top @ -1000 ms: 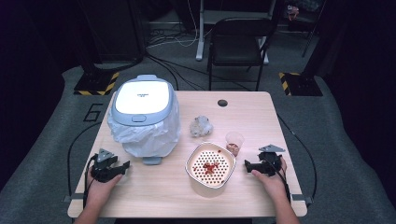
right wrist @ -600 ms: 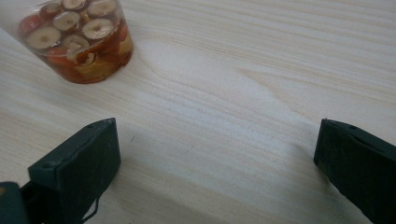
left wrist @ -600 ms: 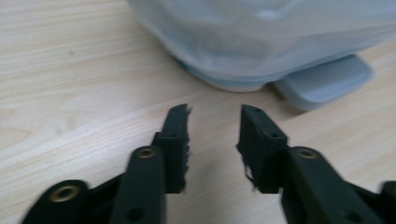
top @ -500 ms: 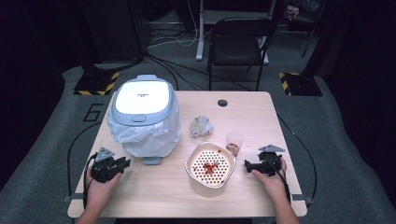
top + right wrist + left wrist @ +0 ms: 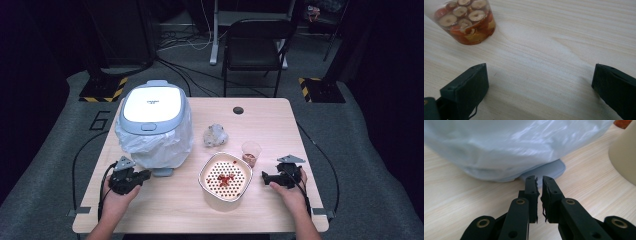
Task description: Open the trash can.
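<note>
Resting near the front left of the tabletop (image 5: 260, 125), the left gripper (image 5: 144, 176) points at the cooker (image 5: 155, 125), which stands wrapped in a plastic bag (image 5: 511, 147) at the back left. Its jaws have just been closing and now stand almost together with nothing between them, just short of the cooker's grey tab (image 5: 549, 170). The right gripper (image 5: 265, 177) lies beside the perforated bowl (image 5: 225, 180), jaws spread wide and released, near a cup of sliced fruit (image 5: 465, 21).
</note>
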Motion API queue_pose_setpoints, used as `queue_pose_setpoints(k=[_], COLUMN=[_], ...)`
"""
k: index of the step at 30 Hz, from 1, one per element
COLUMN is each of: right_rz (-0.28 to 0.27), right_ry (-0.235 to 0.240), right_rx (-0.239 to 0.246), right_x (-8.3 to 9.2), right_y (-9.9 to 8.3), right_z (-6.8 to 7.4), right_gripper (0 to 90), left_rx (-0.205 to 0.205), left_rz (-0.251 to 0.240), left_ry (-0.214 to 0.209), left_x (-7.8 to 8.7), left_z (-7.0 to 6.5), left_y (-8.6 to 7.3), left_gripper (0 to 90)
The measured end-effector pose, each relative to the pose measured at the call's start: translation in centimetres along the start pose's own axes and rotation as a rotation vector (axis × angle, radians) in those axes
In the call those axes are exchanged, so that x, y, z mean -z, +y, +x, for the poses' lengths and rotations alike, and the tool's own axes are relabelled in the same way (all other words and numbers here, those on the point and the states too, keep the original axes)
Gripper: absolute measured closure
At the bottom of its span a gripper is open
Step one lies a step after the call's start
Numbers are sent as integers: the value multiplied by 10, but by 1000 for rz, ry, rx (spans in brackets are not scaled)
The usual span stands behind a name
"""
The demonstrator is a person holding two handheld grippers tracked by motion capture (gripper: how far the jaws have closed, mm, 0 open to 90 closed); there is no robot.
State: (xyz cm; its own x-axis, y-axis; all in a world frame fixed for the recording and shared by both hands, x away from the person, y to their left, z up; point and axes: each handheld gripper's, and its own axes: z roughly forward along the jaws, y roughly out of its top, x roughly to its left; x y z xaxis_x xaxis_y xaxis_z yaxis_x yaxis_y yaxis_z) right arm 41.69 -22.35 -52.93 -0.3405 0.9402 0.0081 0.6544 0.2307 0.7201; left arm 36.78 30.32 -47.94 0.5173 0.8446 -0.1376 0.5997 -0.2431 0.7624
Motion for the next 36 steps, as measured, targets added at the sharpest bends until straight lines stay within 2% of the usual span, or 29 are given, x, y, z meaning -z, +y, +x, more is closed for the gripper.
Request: queue_pose_setpoints(k=[2,4,5,6,7,9,10,11,14,17,18,22,24,26,27,28,29,30,32,33,34,36], right_rz=[-1,-3,-5,-11,-16,-15,-10,-10,8,10,9,8,8,-1,-5,-6,-5,-8,-6,-6,-4,-6], right_ry=[4,6,8,8,9,9,9,9,14,9,5,11,9,13,14,25,28,37,44,45,50,57], right_rx=[8,11,15,14,14,13,9,9,16,26,38,62,62,67,52,64,59,54,45,50,35,46], right_x=[1,1,2,3,4,5,5,5,7,9,10,12,15,17,19,20,22,24,28,30,31,34], right_y=[0,-1,-1,0,0,0,1,1,3,4,5,7,9,11,13,13,14,15,18,20,22,24], right_z=[0,0,0,0,0,0,1,1,2,4,5,8,9,9,10,9,9,8,7,6,7,4], right_gripper=[18,27,48,120,149,154,165,165,227,241,247,257,264,272,279,288,295,298,305,306,307,315], left_rx=[-14,3,-26,-32,-32,-21,15,15,-1,-9,-27,-21,-56,-60,-54,-51,-21,-12,-10,-39,-59,-70], left_rz=[-5,-5,-7,-3,-3,-13,-16,-16,-13,-6,7,-2,6,8,13,14,-9,-7,-24,-8,-9,-15], left_ry=[-8,-15,-14,-18,-18,-16,-37,-37,-26,-22,-23,-18,-23,-31,-36,-43,-45,-55,-68,-56,-50,-45], left_x=[-4,-6,-8,-10,-10,-15,-19,-19,-26,-30,-31,-33,-36,-38,-39,-39,-41,-41,-42,-41,-41,-41], left_z=[-2,-4,-3,-3,-3,-4,-5,-5,-7,-9,-9,-8,-7,-7,-7,-7,-8,-7,-7,-6,-5,-4], left_y=[2,2,3,4,4,5,6,6,7,7,7,7,7,6,7,7,6,6,4,4,3,2], left_gripper=[832,847,847,855,854,864,868,871,874,882,882,872,880,883,883,886,889,891,892,891,891,890])
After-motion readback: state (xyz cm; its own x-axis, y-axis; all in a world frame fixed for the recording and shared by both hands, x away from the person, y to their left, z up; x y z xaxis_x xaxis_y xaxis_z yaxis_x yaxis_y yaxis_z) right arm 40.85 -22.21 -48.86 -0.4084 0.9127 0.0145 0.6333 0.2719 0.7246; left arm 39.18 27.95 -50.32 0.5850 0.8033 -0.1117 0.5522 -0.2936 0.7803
